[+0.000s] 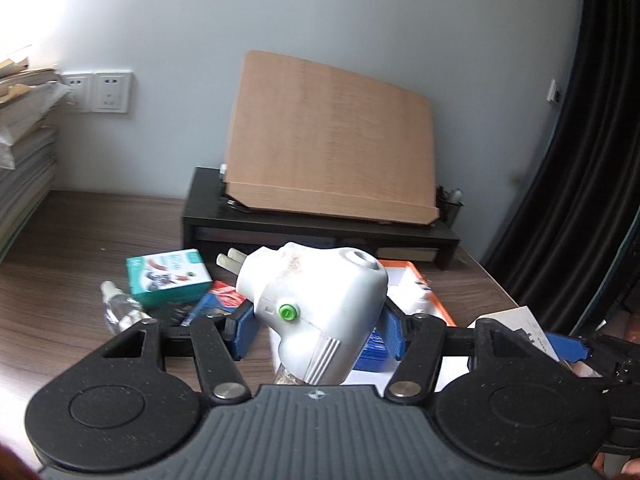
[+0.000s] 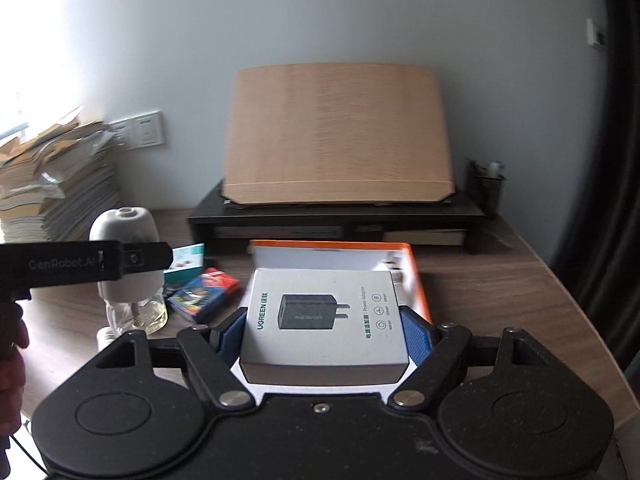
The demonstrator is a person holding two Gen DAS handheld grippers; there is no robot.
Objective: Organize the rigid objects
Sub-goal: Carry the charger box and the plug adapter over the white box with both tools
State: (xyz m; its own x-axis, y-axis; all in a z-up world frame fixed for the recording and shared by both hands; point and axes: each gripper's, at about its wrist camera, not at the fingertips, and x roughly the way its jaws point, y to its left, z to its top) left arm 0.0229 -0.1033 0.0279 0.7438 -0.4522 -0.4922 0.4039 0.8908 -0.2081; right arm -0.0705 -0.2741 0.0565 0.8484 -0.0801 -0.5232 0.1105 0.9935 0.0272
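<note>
Both hand-held grippers loaded above the tabletop [image 2: 500, 272].

Left hand-held gripper [image 1: 316, 328] is clamped on the white plug-in vaporizer [image 1: 316, 300], held tilted between the blue pads with its prongs pointing away; from the right wrist view a glass bottle hangs under it, so likely fragile and top-heavy: grip the plastic body only. Right hand-held gripper [image 2: 324, 332] is clamped on the charger box [image 2: 324, 316] by its side walls, over the orange tray [image 2: 420, 280]; light, stiff cardboard, crushable if squeezed.
</note>
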